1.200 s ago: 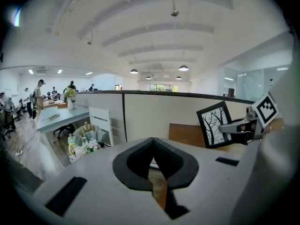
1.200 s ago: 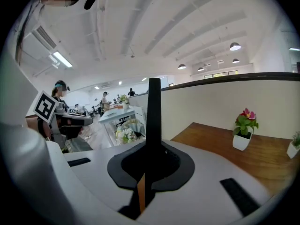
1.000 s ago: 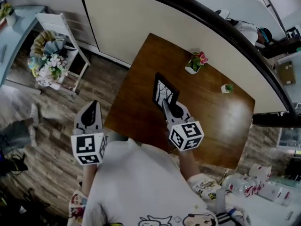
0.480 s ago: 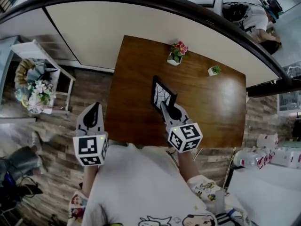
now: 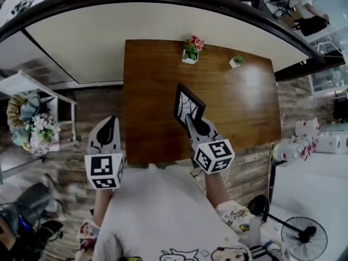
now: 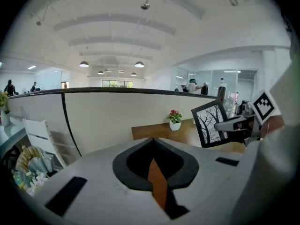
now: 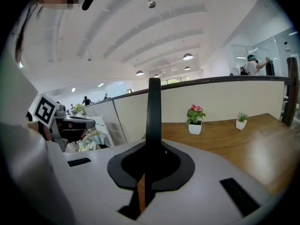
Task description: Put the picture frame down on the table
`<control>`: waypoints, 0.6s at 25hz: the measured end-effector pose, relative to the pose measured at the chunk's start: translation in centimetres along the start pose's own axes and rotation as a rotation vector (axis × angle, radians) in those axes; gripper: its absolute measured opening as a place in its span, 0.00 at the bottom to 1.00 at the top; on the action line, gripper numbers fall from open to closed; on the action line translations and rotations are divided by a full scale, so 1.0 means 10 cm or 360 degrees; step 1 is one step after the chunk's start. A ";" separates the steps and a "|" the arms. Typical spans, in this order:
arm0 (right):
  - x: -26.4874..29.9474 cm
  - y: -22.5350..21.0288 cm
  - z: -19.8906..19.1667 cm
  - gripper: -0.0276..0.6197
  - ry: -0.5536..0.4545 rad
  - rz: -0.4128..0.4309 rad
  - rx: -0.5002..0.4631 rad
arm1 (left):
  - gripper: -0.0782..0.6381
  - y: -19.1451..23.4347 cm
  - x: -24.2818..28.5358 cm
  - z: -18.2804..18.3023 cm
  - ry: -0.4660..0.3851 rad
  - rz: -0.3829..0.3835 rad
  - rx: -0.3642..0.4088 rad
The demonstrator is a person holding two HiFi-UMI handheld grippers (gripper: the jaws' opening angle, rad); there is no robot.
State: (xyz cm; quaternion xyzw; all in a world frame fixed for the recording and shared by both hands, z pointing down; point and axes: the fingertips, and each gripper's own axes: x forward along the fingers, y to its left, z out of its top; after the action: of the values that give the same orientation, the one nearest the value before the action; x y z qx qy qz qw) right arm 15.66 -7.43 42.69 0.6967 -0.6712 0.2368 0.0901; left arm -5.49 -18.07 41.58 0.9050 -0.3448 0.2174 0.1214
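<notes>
Head view: the right tongs (image 5: 190, 122) are clamped on the lower edge of a black rectangular picture frame (image 5: 188, 104) holding a white print of bare dark branches. The frame stands nearly upright over the near half of the brown wooden counter (image 5: 152, 91), at 12 o'clock from the tongs. Whether its lower edge touches the wood I cannot tell. The left tongs (image 5: 107, 122) are closed on nothing, at 9 o'clock, off the counter's edge over the plank floor.

Left gripper view: its jaws lie together with only a thin slit between them. The frame shows at 3 o'clock, face on.

Right gripper view: the jaws pinch the frame, seen edge-on as a dark upright bar. A white pot of pink flowers (image 7: 195, 120) stands at 2 o'clock.
</notes>
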 end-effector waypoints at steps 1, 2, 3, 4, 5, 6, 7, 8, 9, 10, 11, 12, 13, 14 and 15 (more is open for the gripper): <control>0.01 0.02 0.00 0.05 -0.0001 -0.0012 0.0005 | 0.11 0.01 0.02 0.00 0.0004 -0.0018 0.0012; 0.01 0.04 -0.01 0.05 -0.0002 -0.0022 0.0009 | 0.11 0.03 0.04 -0.01 0.0010 -0.0033 0.0023; 0.02 0.05 -0.02 0.05 -0.0002 -0.0032 0.0014 | 0.11 0.03 0.05 -0.02 0.0013 -0.0049 0.0030; 0.01 0.06 -0.02 0.05 -0.0001 -0.0042 0.0018 | 0.11 0.03 0.07 -0.03 0.0013 -0.0065 0.0035; 0.01 0.08 -0.03 0.05 -0.0001 -0.0049 0.0023 | 0.11 0.03 0.08 -0.03 0.0014 -0.0078 0.0037; 0.00 0.09 -0.04 0.05 -0.0001 -0.0052 0.0027 | 0.11 0.03 0.08 -0.04 0.0016 -0.0086 0.0039; -0.01 0.11 -0.04 0.05 -0.0003 -0.0053 0.0031 | 0.11 0.03 0.09 -0.04 0.0019 -0.0090 0.0042; -0.02 0.12 -0.05 0.05 -0.0006 -0.0054 0.0034 | 0.11 0.02 0.10 -0.04 0.0021 -0.0093 0.0046; -0.03 0.13 -0.05 0.05 -0.0009 -0.0055 0.0037 | 0.11 0.02 0.10 -0.05 0.0024 -0.0099 0.0047; -0.03 0.14 -0.05 0.05 -0.0011 -0.0055 0.0039 | 0.11 0.00 0.11 -0.05 0.0026 -0.0107 0.0047; -0.03 0.14 -0.04 0.05 -0.0013 -0.0054 0.0042 | 0.11 -0.01 0.12 -0.06 0.0027 -0.0117 0.0044; -0.03 0.14 -0.03 0.05 -0.0015 -0.0050 0.0046 | 0.11 -0.03 0.13 -0.06 0.0023 -0.0125 0.0042; -0.02 0.14 -0.03 0.05 -0.0018 -0.0043 0.0052 | 0.11 -0.04 0.14 -0.06 0.0018 -0.0132 0.0042; -0.01 0.14 -0.02 0.05 -0.0020 -0.0036 0.0058 | 0.11 -0.06 0.15 -0.05 0.0013 -0.0137 0.0043; 0.00 0.14 -0.01 0.05 -0.0020 -0.0028 0.0062 | 0.11 -0.07 0.16 -0.04 0.0009 -0.0139 0.0043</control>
State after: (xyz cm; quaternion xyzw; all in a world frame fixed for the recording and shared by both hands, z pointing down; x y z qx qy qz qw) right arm 14.22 -7.47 42.53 0.7056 -0.6608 0.2447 0.0743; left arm -4.09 -18.33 42.63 0.9202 -0.3017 0.2190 0.1195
